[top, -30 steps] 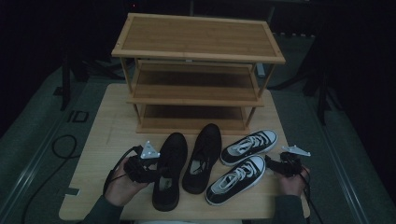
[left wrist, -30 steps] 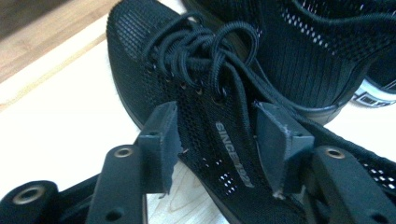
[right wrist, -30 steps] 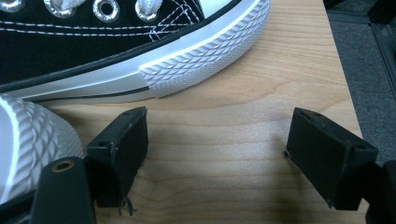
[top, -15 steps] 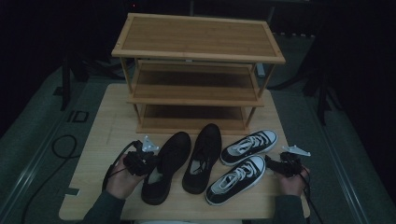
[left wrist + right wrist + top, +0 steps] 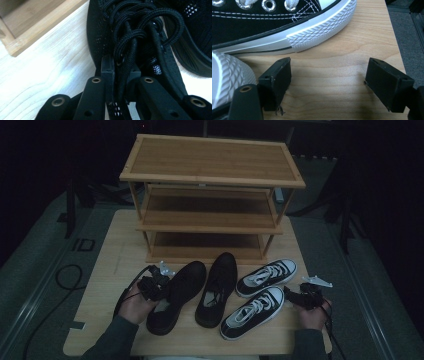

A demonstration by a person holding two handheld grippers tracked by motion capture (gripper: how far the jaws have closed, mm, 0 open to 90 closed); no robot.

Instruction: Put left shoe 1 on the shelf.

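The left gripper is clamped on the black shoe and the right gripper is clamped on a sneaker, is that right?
Half right. The right gripper is open over bare table beside the sneaker, as the right gripper view shows. The left gripper does clamp the black shoe.

Three-tier wooden shoe rack [image 5: 212, 195] at tabletop [image 5: 110, 255] rear; before it, two black lace-up shoes [image 5: 177, 295] left, two black-and-white canvas sneakers [image 5: 252, 310] right, side by side.
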